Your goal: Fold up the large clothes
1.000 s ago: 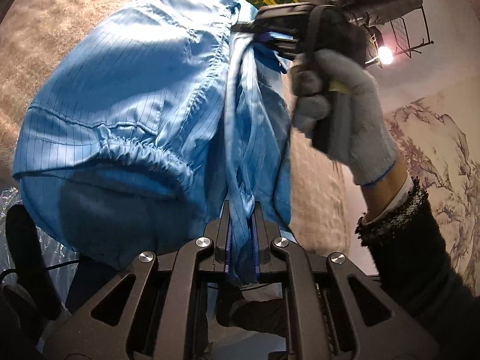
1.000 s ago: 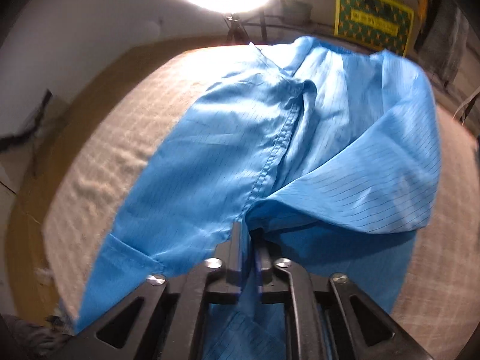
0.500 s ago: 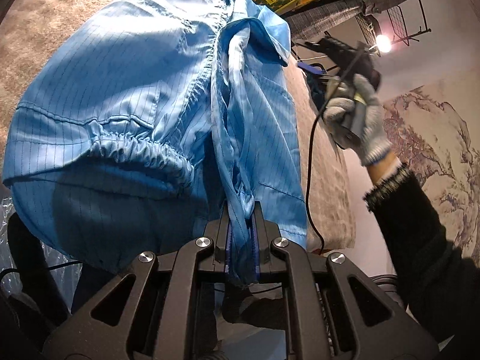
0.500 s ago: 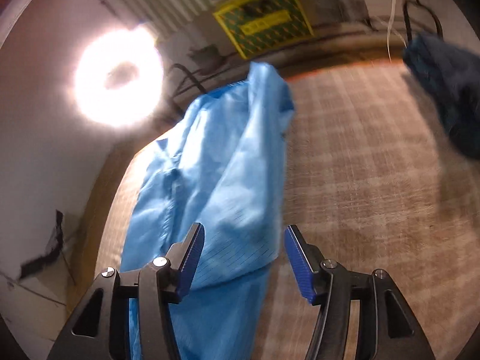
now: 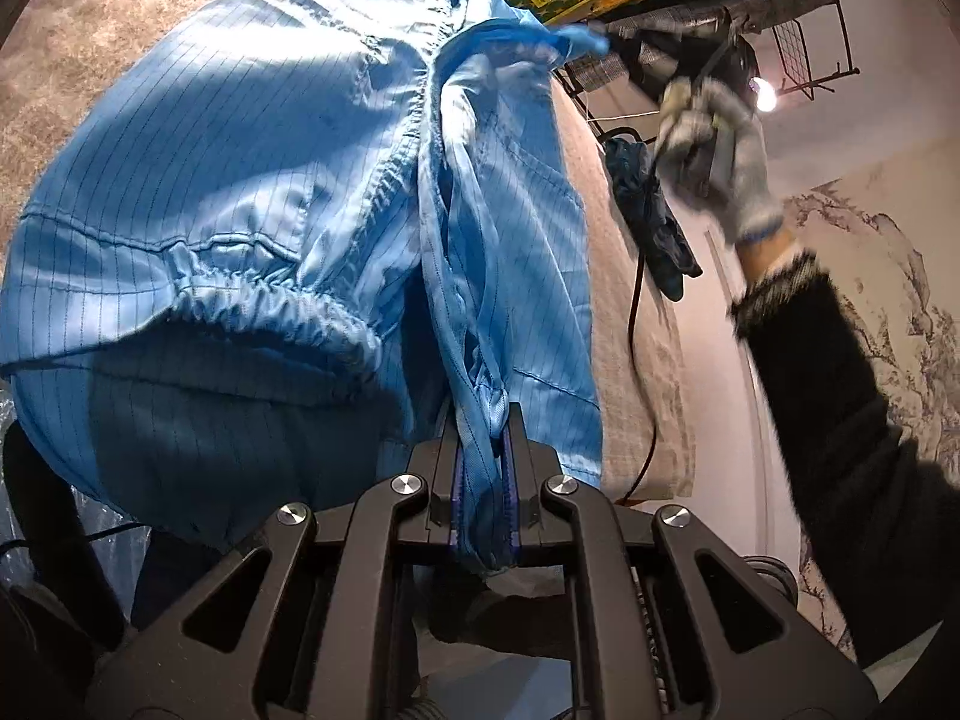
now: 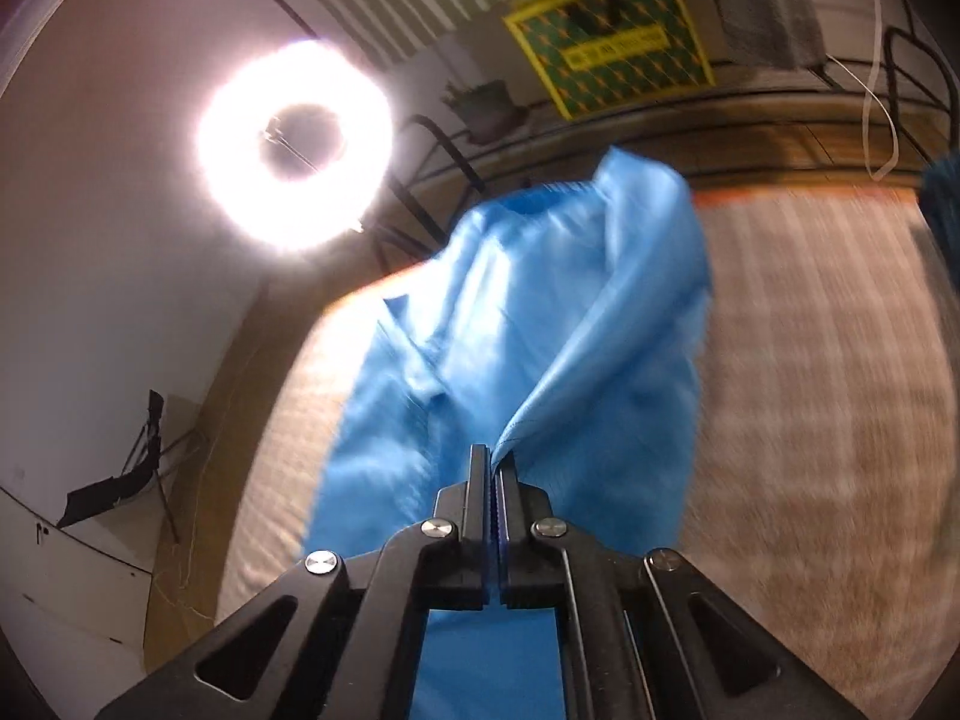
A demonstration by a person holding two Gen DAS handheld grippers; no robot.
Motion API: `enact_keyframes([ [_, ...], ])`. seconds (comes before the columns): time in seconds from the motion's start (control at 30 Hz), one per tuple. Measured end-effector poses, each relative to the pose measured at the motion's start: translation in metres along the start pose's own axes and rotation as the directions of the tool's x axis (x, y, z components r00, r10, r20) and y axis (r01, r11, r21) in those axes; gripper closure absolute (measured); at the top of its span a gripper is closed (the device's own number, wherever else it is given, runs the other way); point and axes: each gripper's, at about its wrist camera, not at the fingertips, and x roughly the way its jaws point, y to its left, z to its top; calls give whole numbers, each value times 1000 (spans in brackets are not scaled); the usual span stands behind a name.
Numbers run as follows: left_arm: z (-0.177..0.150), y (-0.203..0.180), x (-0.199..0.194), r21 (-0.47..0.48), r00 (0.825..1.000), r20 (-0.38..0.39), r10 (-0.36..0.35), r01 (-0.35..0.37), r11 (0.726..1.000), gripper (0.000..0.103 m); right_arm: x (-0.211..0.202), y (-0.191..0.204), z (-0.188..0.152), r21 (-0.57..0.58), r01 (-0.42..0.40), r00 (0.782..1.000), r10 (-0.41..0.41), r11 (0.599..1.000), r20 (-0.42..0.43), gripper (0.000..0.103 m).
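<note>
The yellow-bordered green diamond-patterned sign (image 6: 609, 39) against the far wall carries a line of characters, too blurred to read. The right wrist view is smeared by motion; a bright ring lamp (image 6: 294, 144) washes out the wall around it. The light blue pinstriped garment with an elastic gathered band (image 5: 288, 192) lies spread over the beige woven bed cover (image 6: 810, 360), its near end lifted off it. The left hand-held gripper (image 5: 483, 480) is clamped tight on a bunched seam of the cloth, which hides its pads. The right hand-held gripper (image 6: 495, 480) has its fingers pressed together on a thin fold of the same garment. In the left view a grey-gloved hand (image 5: 714, 144) holding that tool is blurred, and a dark blue cloth (image 5: 648, 210) lies beside it
</note>
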Motion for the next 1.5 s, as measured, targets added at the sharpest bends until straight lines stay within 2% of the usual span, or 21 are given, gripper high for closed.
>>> enact_keyframes([
  [0.13, 0, 8, -1, -15, 1000, -5, -6, 6, 1000, 95, 30, 36, 29, -65, 38, 999, -38, 997, 0, 103],
  [0.23, 1, 14, 0, -26, 1000, -7, -10, 9, 1000, 95, 72, 58, 37, -116, 69, 997, -74, 991, -35, 103],
  [0.33, 3, 19, 1, -34, 1000, -8, -6, 5, 999, 95, 122, 71, 29, -145, 106, 989, -119, 984, -87, 103],
  [0.43, 2, 20, 2, -37, 1000, -11, -2, 2, 999, 95, 155, 70, 18, -141, 105, 982, -125, 984, -140, 102],
  [0.5, 1, 18, 2, -32, 1000, -12, 3, -3, 999, 95, 163, 72, 10, -141, 65, 981, -90, 988, -173, 92],
  [0.53, 1, 16, 3, -31, 1000, -11, 4, -4, 1000, 95, 161, 72, 9, -139, 57, 981, -81, 989, -176, 76],
  [0.6, 1, 15, 2, -27, 1000, -12, 2, -3, 1000, 95, 136, 73, 9, -118, 32, 989, -49, 992, -140, 64],
  [0.7, 1, 11, 2, -25, 1000, -11, -1, 0, 1000, 95, 78, 68, 8, -78, -36, 996, 30, 996, -81, 63],
  [0.87, 0, -2, 1, 14, 1000, -1, 18, -18, 1000, 95, -34, 58, -14, -55, -82, 997, 82, 995, 4, 61],
  [0.93, 0, -4, -1, 20, 1000, 4, 22, -22, 1000, 95, -89, 55, -38, -58, -85, 996, 87, 995, 32, 55],
  [1.1, 2, -2, -7, -6, 1000, 0, -10, 10, 1000, 95, -178, 53, -101, -51, -80, 995, 83, 995, 56, 50],
  [1.23, 4, -6, -8, 12, 1000, 7, 2, -2, 1000, 95, -201, 54, -182, -64, -33, 999, 35, 997, 22, 41],
  [1.33, 6, -9, -4, 8, 1000, -9, -6, 6, 1000, 95, -180, 46, -237, -37, -25, 998, 23, 999, -65, 41],
  [1.5, 7, -11, 4, 30, 999, -19, 32, -31, 999, 95, -126, 32, -293, 8, 23, 981, -21, 1000, -195, 41],
])
